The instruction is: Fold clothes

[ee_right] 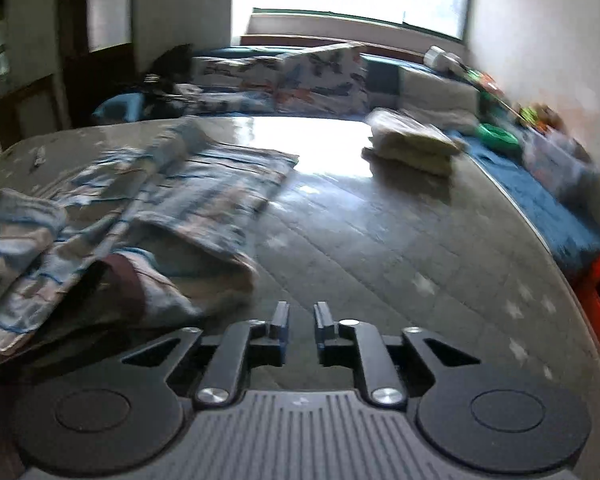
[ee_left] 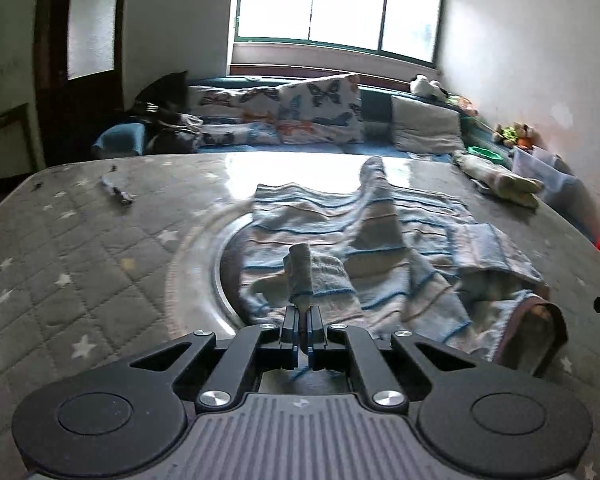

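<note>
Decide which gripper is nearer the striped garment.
Left. The left gripper is shut on a fold of the striped garment; the right gripper is open over bare mattress beside it.

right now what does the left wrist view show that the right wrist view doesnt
Only the left wrist view shows the left gripper shut on a corner of the striped garment, and a small dark object on the quilted cover.

Only the right wrist view shows the right gripper open and empty.

Both show the garment, the folded pale pile, the butterfly pillows and the window.
</note>
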`<state>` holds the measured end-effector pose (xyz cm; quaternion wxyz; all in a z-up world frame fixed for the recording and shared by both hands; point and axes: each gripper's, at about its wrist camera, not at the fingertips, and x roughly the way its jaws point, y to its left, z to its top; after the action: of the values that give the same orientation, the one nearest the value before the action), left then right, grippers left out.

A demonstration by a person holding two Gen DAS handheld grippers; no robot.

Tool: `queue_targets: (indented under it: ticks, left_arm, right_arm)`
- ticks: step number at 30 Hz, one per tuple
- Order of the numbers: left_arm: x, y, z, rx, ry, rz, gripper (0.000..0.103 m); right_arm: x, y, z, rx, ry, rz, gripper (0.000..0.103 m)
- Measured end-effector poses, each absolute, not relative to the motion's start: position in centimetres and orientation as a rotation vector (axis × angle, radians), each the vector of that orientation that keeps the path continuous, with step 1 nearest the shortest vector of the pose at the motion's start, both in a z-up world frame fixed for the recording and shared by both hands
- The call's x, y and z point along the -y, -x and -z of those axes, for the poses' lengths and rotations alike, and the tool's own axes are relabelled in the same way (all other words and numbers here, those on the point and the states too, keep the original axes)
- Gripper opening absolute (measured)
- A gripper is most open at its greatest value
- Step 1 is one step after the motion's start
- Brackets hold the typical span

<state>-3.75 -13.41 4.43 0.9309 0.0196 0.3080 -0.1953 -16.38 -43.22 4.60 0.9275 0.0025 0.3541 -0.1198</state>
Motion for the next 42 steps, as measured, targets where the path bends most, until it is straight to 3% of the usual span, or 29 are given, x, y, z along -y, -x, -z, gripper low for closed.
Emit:
queue_targets:
  ticks: [6, 9, 12, 13, 15, 19, 26, 35, 41, 42]
  left_arm:
    - [11.8, 3.9, -4.5, -0.628, -0.025, 0.352, 0.004]
    - [11.1, 3.7, -4.7, -0.627, -0.014, 0.327, 0.004]
    - [10.0, 3.5, -4.9, -0.62, 0.001, 0.295, 0.004]
    - [9.5, 3.4, -5.0, -0.619, 0.007, 0.282, 0.004]
    - [8.7, 3.3, -5.1, -0.618, 0.021, 0.258, 0.004]
    - [7.0, 3.2, -5.3, -0.615, 0.046, 0.21, 0.004]
    - [4.7, 4.4, -5.2, -0.616, 0.074, 0.152, 0.003]
    - [2.8, 8.0, -4.8, -0.649, 0.08, 0.142, 0.002]
    - [2.4, 9.6, -3.9, -0.718, 0.062, 0.128, 0.003]
    - [2.3, 9.7, -3.8, -0.725, 0.057, 0.13, 0.003]
  right_arm:
    - [40.2, 11.5, -3.3, -0.736, 0.149, 0.132, 0.043]
    - [38.9, 9.1, -2.5, -0.748, 0.224, 0.082, 0.044]
    - [37.8, 7.3, -1.7, -0.748, 0.295, 0.053, 0.036]
    - [38.1, 7.5, -1.9, -0.735, 0.282, 0.069, 0.023]
    - [38.7, 7.9, -2.4, -0.709, 0.249, 0.104, 0.009]
    - [41.0, 10.7, -5.1, -0.618, 0.152, 0.219, 0.002]
    - [45.4, 18.0, -8.0, -0.539, -0.03, 0.374, 0.002]
    - [46.6, 26.3, -5.1, -0.661, -0.289, 0.429, 0.002]
    - [46.3, 28.9, -2.6, -0.764, -0.33, 0.409, 0.01]
    - [46.1, 29.1, -3.0, -0.761, -0.304, 0.405, 0.018]
